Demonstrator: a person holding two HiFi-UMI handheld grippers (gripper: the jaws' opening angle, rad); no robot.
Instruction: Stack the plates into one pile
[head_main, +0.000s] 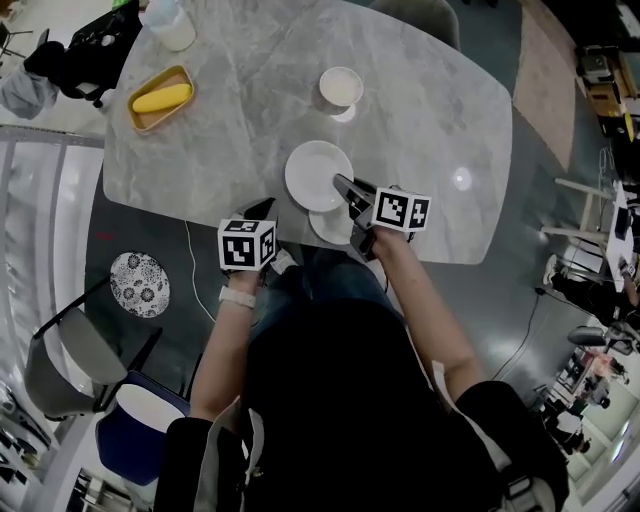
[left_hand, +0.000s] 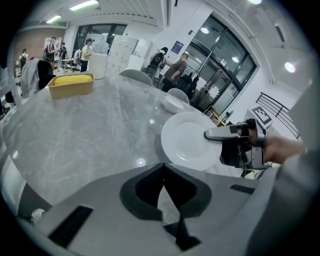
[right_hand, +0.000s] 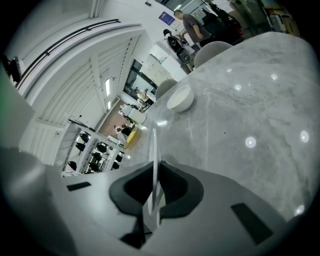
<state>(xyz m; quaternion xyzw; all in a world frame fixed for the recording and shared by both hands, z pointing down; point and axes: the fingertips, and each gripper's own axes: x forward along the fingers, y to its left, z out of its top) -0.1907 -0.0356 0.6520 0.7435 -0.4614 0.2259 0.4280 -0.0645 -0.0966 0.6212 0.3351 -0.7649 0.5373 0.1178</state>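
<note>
Head view puts my right tool (head_main: 342, 183) at frame centre, clamped on the rim of a white plate (head_main: 318, 175) that overlaps a second plate (head_main: 330, 226) lying on the worktop (head_main: 250, 120). My left tool (head_main: 263, 207), closed and empty, sits to their lower left.

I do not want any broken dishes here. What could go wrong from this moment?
1. The right tool grips the held plate only at its rim, so the plate could tilt or slip out.
2. The second plate lies near the edge of the table, on the person's side. A hard or off-centre landing might push it off.
</note>
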